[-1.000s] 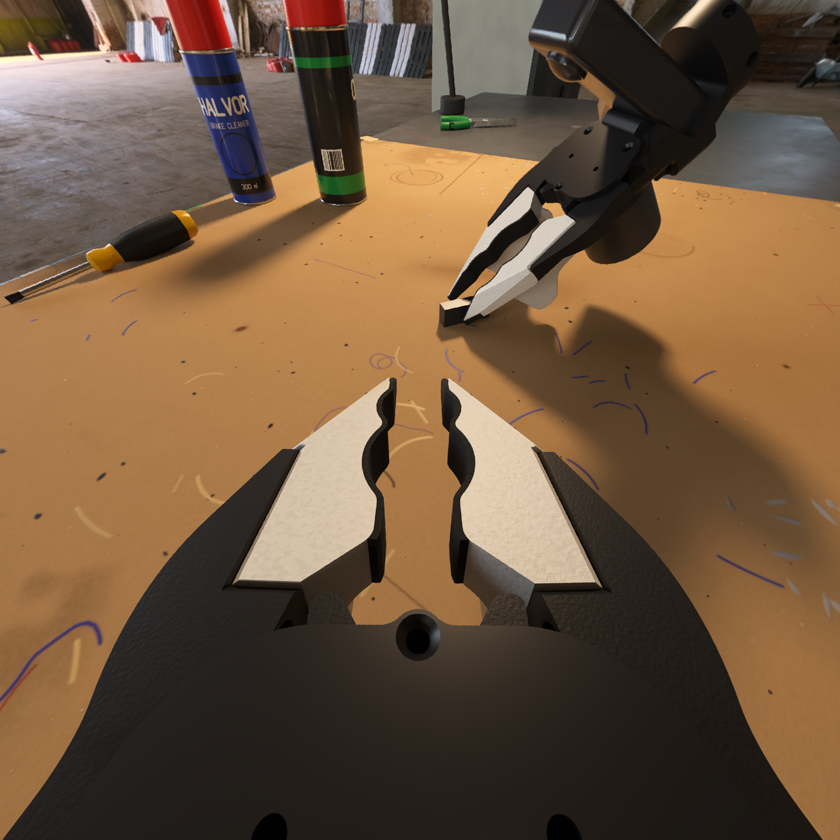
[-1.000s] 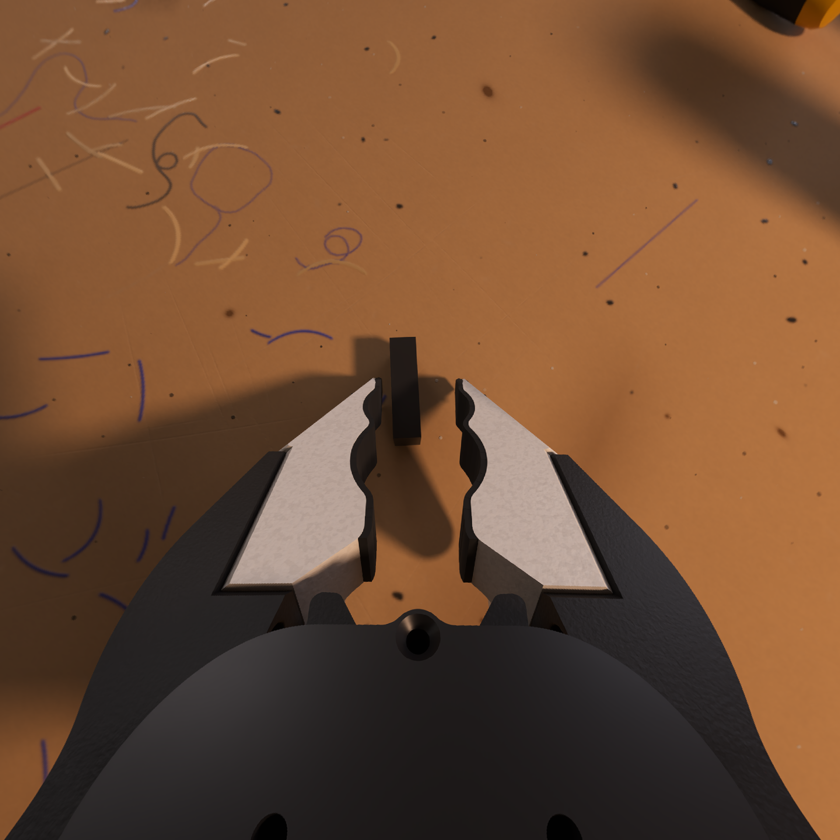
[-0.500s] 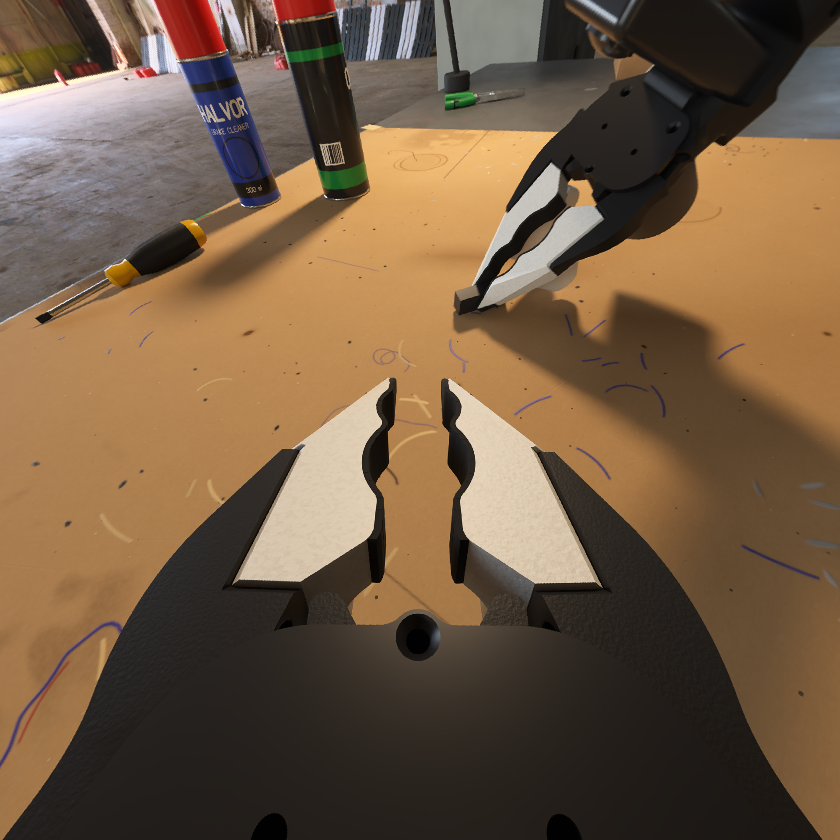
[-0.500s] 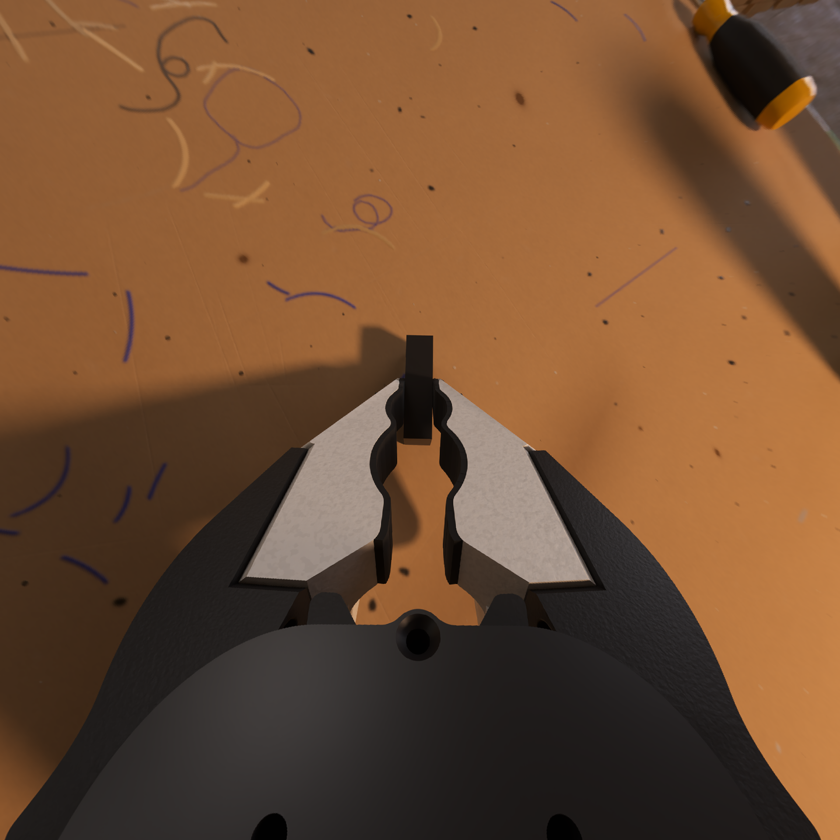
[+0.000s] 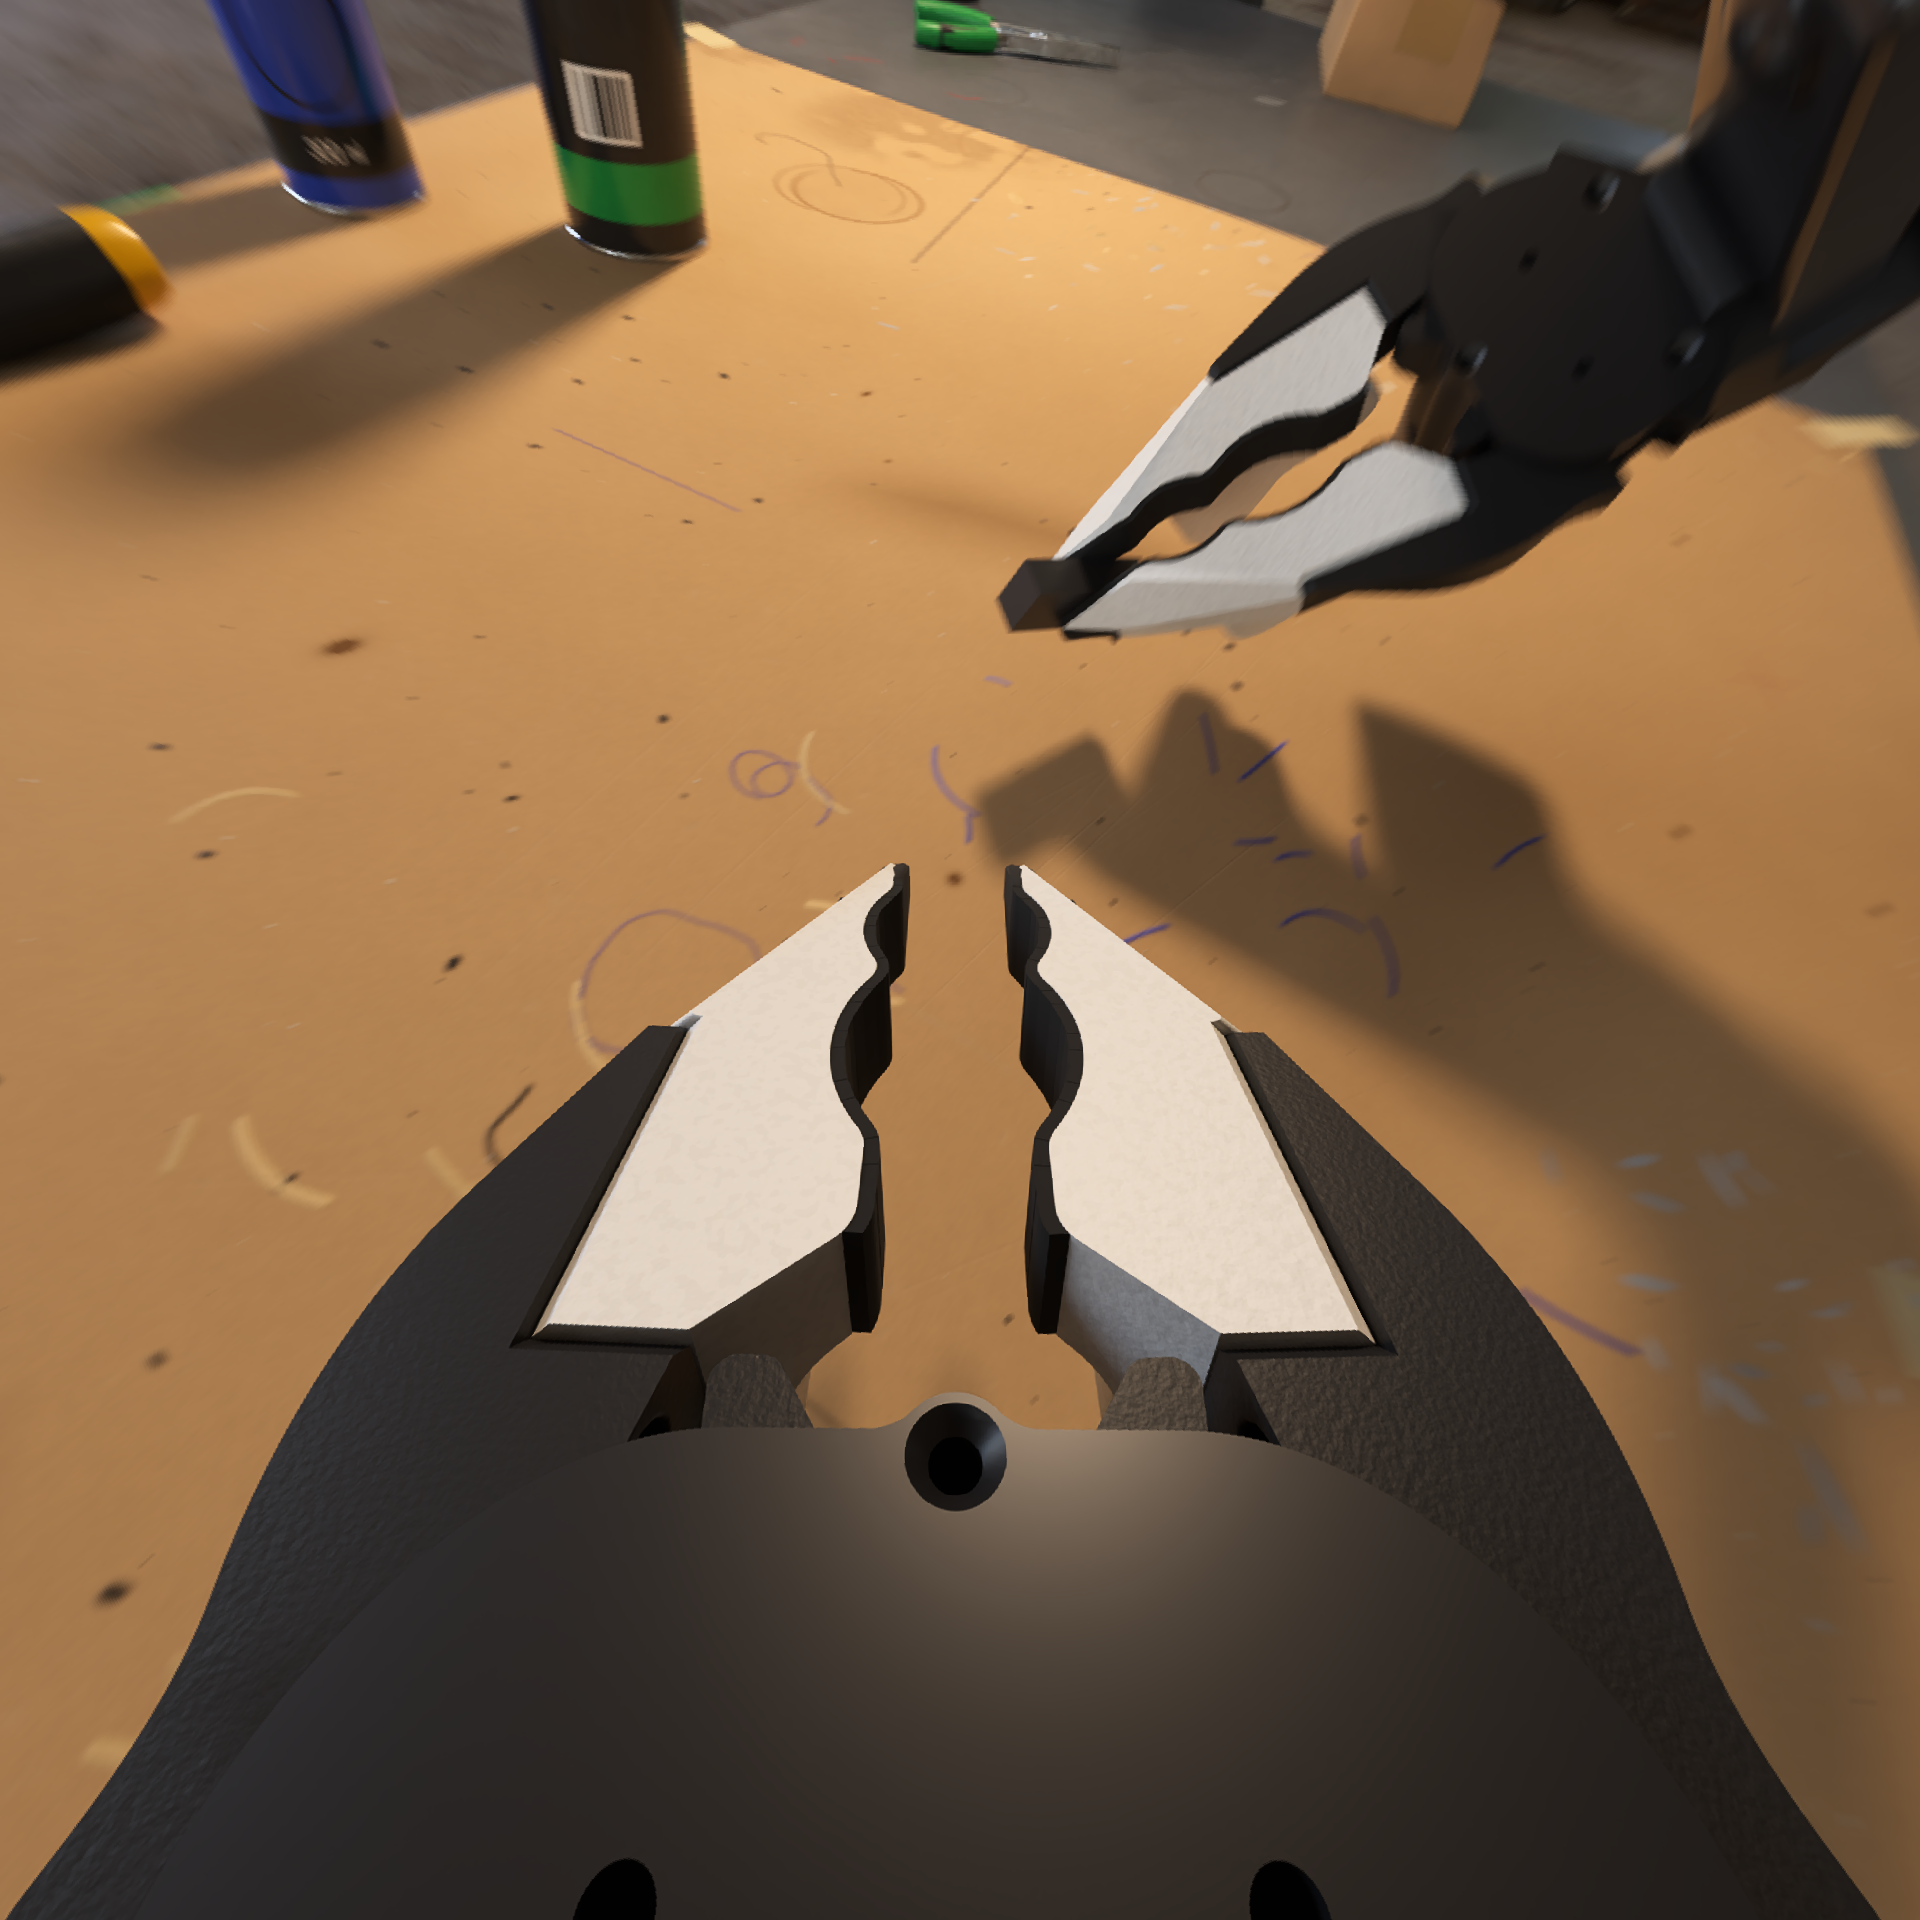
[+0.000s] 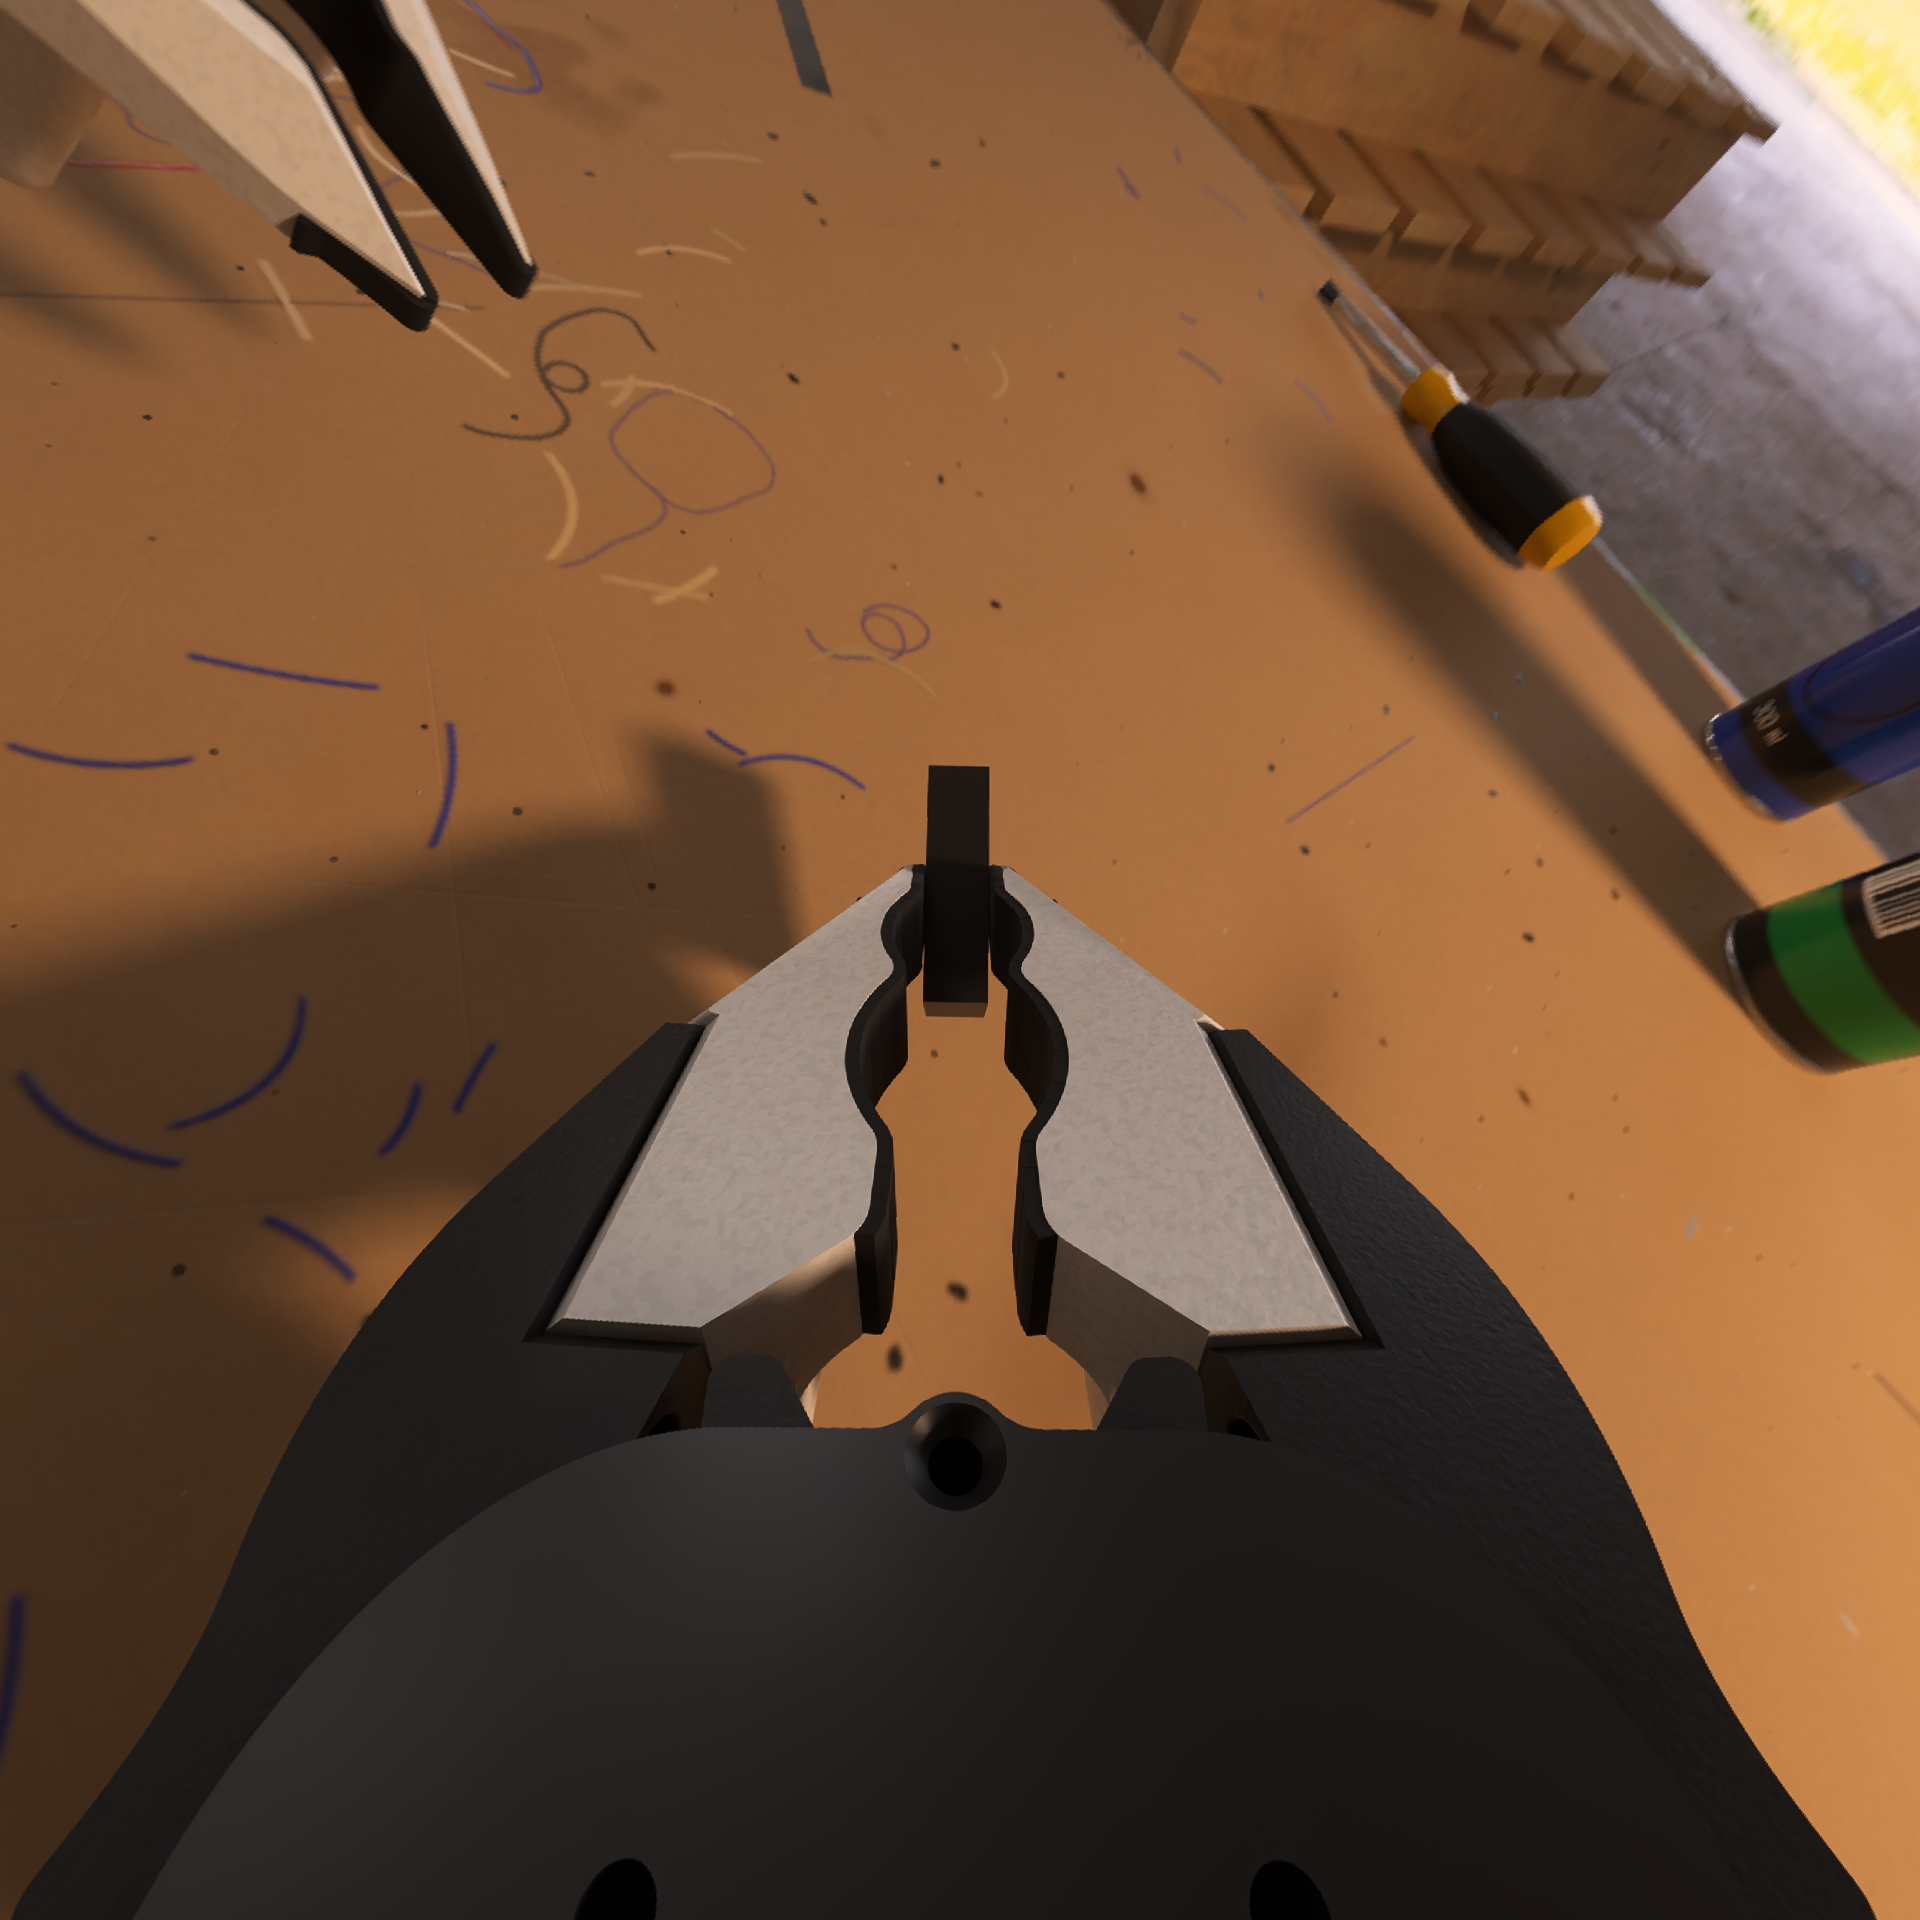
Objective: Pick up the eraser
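The eraser (image 6: 956,821) is a small black block. My right gripper (image 6: 956,878) is shut on it at the fingertips and holds it above the scribbled brown table. In the left wrist view the right gripper (image 5: 1070,603) hangs at the upper right with the eraser (image 5: 1032,603) sticking out of its tips, its shadow on the board below. My left gripper (image 5: 956,878) is open and empty, low over the board in front of the eraser. It also shows at the top left of the right wrist view (image 6: 473,296).
A blue spray can (image 5: 322,104) and a black-and-green spray can (image 5: 623,135) stand at the far left. A black-and-yellow screwdriver (image 6: 1496,468) lies near the table edge. A green-handled tool (image 5: 961,26) and a cardboard box (image 5: 1403,52) lie beyond the board.
My right gripper closed on the eraser and lifted it off the table. The left gripper stayed open and its view tilted down toward the board.
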